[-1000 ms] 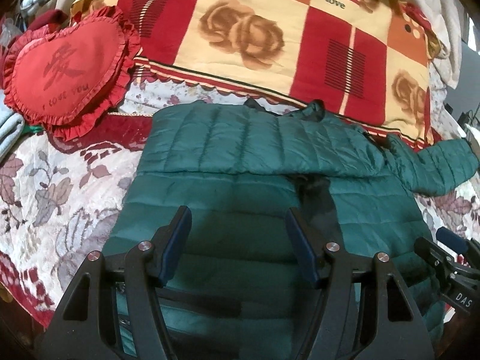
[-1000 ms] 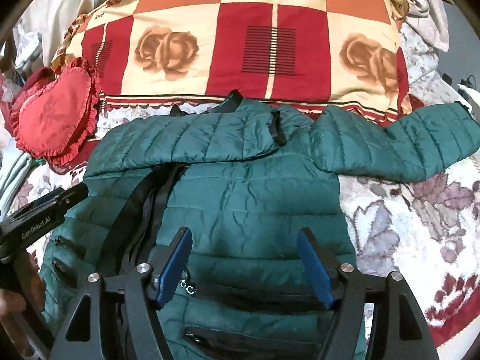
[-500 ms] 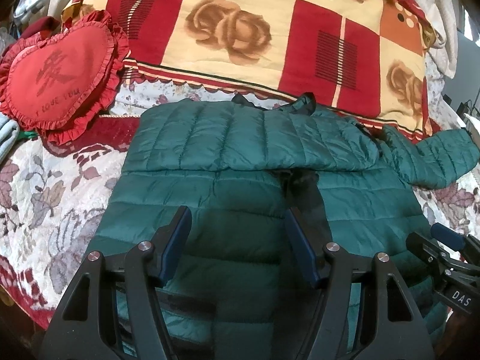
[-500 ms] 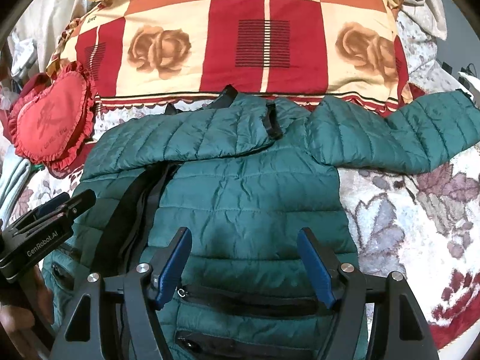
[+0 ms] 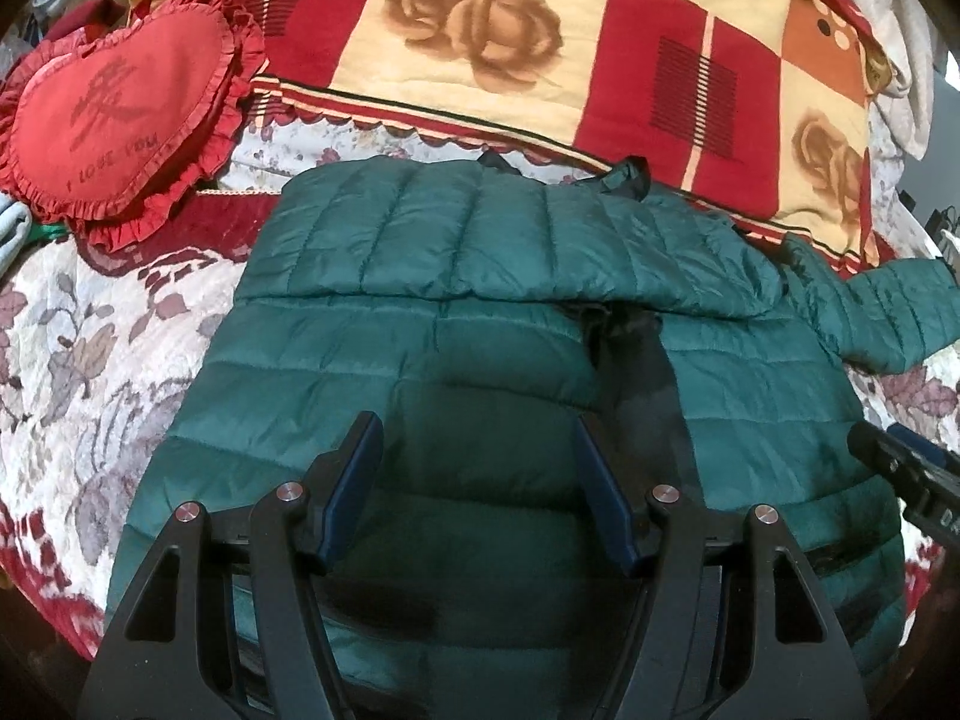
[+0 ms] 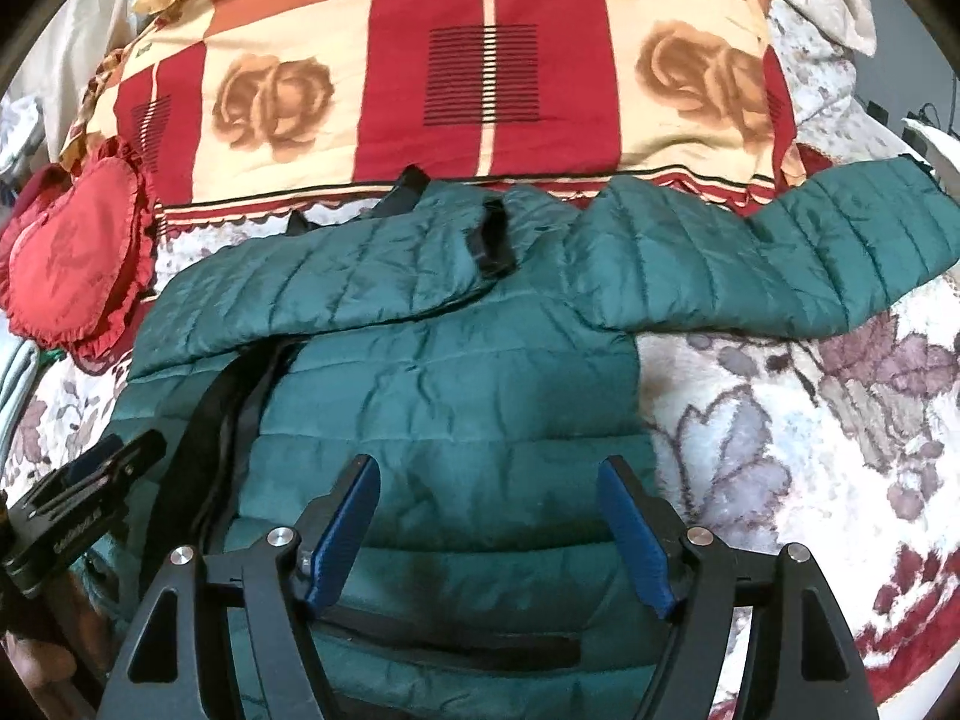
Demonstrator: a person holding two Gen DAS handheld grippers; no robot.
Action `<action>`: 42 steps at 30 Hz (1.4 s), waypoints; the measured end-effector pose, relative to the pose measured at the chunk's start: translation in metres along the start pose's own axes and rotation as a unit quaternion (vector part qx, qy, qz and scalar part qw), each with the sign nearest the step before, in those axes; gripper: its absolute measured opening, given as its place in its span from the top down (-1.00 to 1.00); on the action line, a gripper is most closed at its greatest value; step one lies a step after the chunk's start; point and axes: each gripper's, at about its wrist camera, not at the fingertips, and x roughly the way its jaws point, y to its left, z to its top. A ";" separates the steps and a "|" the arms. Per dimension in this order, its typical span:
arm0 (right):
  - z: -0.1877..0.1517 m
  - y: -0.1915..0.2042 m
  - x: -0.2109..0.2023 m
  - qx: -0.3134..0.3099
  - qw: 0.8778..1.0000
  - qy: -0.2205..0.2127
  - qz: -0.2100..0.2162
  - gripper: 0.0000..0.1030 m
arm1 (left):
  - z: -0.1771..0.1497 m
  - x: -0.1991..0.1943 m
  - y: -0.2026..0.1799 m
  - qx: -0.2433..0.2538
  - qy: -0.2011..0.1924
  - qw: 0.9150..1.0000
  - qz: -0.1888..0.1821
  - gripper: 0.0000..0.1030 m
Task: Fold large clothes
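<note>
The bed (image 6: 780, 420) carries a checked rose blanket (image 6: 480, 60), then the green puffer jacket (image 6: 450, 372), collar toward the blanket, one sleeve (image 6: 780, 264) stretched sideways, the other seemingly folded across. A heart pillow (image 5: 114, 114) lies left. Left gripper (image 5: 480, 483) and right gripper (image 6: 489, 516) hover apart, empty.

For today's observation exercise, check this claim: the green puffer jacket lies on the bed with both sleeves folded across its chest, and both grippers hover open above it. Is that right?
Not quite. Only one sleeve is folded across the green puffer jacket; the other sleeve stretches out sideways over the bed, as the right wrist view shows. The left gripper and right gripper are indeed open above it.
</note>
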 end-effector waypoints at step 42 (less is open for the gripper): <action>0.113 -0.296 -0.014 0.228 0.941 -0.033 -0.248 -0.66 | -0.015 0.024 -0.002 0.005 0.029 0.999 -0.021 -0.40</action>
